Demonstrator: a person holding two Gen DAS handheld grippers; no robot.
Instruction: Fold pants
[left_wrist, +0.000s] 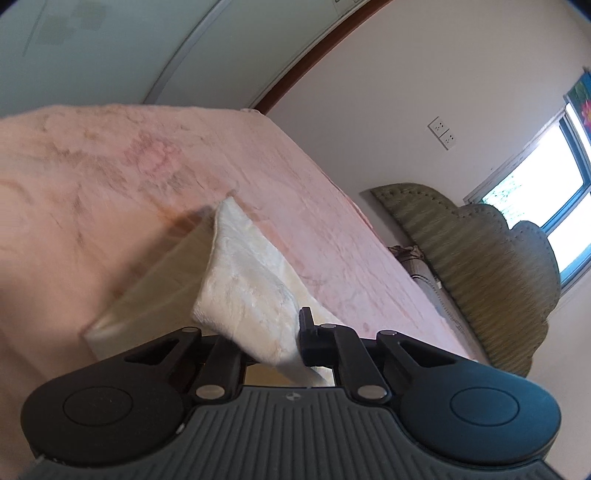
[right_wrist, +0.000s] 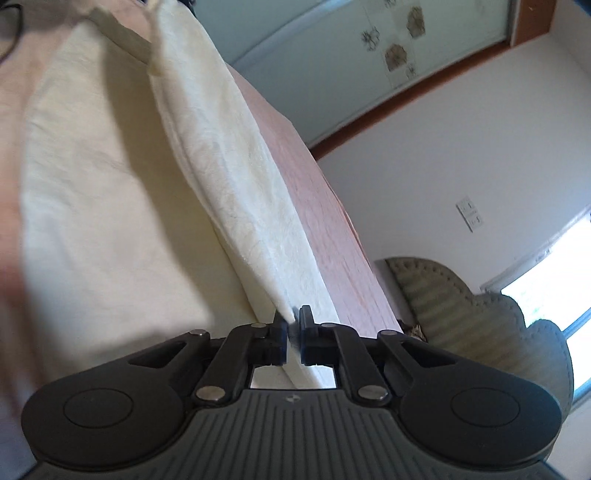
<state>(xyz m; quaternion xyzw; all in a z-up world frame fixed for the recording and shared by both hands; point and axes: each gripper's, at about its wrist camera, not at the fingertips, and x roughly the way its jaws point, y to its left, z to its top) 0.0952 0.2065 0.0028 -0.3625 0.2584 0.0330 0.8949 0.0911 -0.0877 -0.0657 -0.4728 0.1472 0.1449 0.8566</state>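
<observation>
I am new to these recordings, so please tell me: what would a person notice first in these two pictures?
First, the cream pants: a lifted fold of them runs from the top of the right wrist view down into the right gripper, which is shut on the cloth. In the left wrist view the left gripper pinches another corner of them above the pink bedspread. At the right, a bright window stands behind a green padded headboard.

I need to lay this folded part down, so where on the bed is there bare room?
Left wrist view: the pink bedcover lies bare beyond the cream pants, up to its far edge, and right toward the headboard. Right wrist view: the pants fill most of the near bed; only the bare strip along the right edge is free.
</observation>
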